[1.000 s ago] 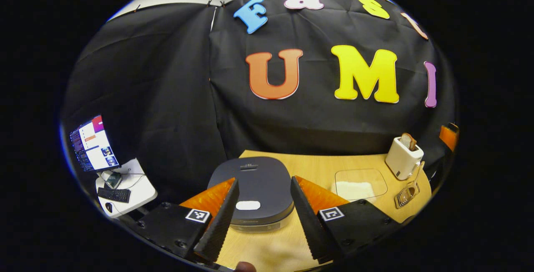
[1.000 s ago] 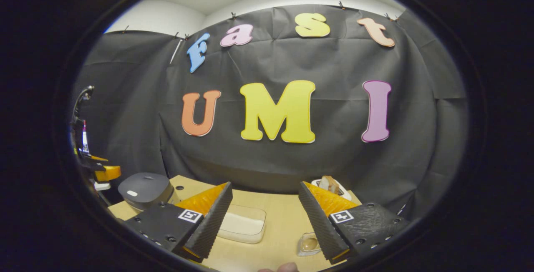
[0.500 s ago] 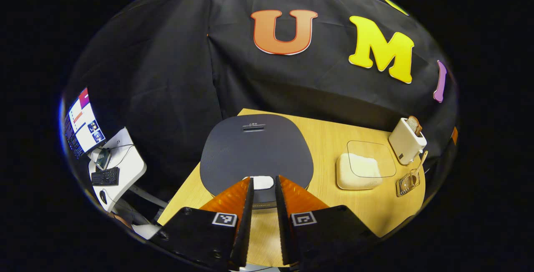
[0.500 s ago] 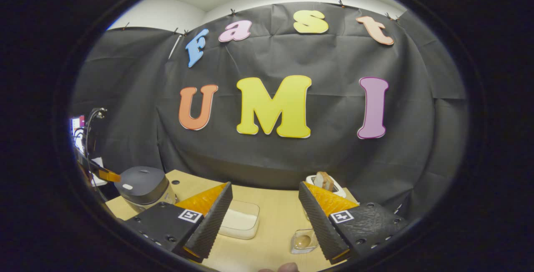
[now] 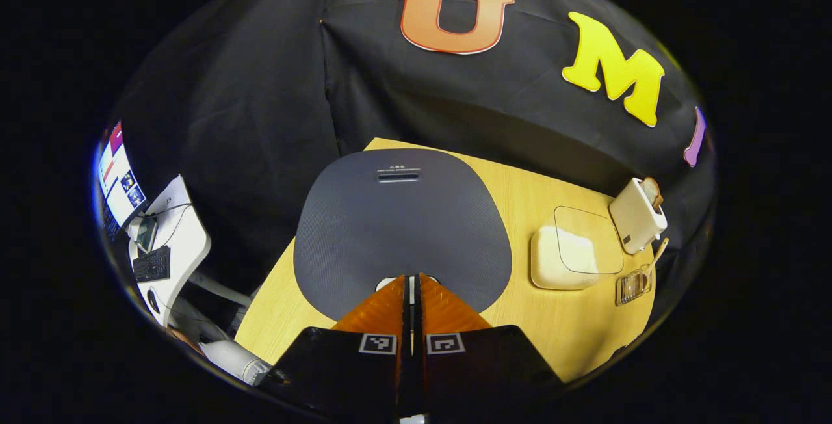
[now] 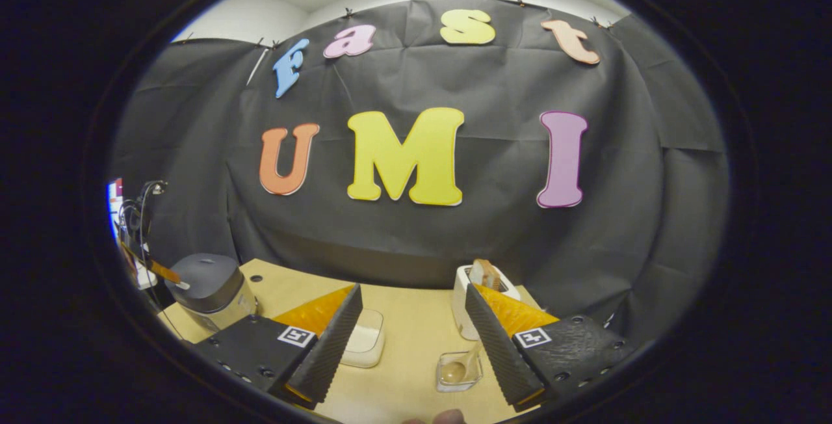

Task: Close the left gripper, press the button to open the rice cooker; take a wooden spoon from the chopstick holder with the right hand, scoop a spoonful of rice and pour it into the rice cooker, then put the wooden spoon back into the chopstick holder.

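Left gripper view, left gripper (image 5: 411,279) closed, tips over rice cooker (image 5: 400,222)

the rice cooker (image 5: 400,225) had a dark grey, finely textured lid with a white button (image 5: 390,280). the table (image 5: 572,320) was pale wood. the toaster (image 5: 637,214) was cream-white, and the rice container (image 5: 565,258) held white rice.

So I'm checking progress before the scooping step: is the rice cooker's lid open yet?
No, the rice cooker lid lies flat and shut, with the shut left gripper at its front button.
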The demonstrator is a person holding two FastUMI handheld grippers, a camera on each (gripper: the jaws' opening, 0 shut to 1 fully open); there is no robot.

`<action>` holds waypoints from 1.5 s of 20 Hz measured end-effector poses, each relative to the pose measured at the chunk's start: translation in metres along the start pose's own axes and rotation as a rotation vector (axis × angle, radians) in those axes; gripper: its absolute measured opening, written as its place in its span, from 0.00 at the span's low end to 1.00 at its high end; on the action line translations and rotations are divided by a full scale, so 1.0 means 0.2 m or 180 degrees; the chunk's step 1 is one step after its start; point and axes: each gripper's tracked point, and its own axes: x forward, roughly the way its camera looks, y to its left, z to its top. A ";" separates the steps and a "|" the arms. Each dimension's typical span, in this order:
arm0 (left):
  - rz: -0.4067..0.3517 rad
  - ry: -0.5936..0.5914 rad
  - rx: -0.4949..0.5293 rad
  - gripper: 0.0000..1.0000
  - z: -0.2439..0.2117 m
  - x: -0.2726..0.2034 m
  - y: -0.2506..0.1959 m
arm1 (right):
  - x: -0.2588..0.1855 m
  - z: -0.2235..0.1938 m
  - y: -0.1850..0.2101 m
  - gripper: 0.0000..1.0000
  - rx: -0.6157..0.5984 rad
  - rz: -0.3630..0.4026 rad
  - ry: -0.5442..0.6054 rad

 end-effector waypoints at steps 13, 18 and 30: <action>-0.0122 0.0132 -0.0405 0.03 -0.03 0.04 -0.03 | 0.06 -0.03 0.05 0.93 0.0002 0.0092 0.0078; -0.0057 0.0075 -0.0541 0.03 0.01 0.02 -0.01 | 0.03 0.01 0.06 0.97 -0.0021 0.0124 0.0002; 0.0163 -0.1363 -0.0067 0.93 0.60 -0.38 -0.07 | -0.03 0.08 -0.06 0.97 0.0123 -0.0038 -0.0125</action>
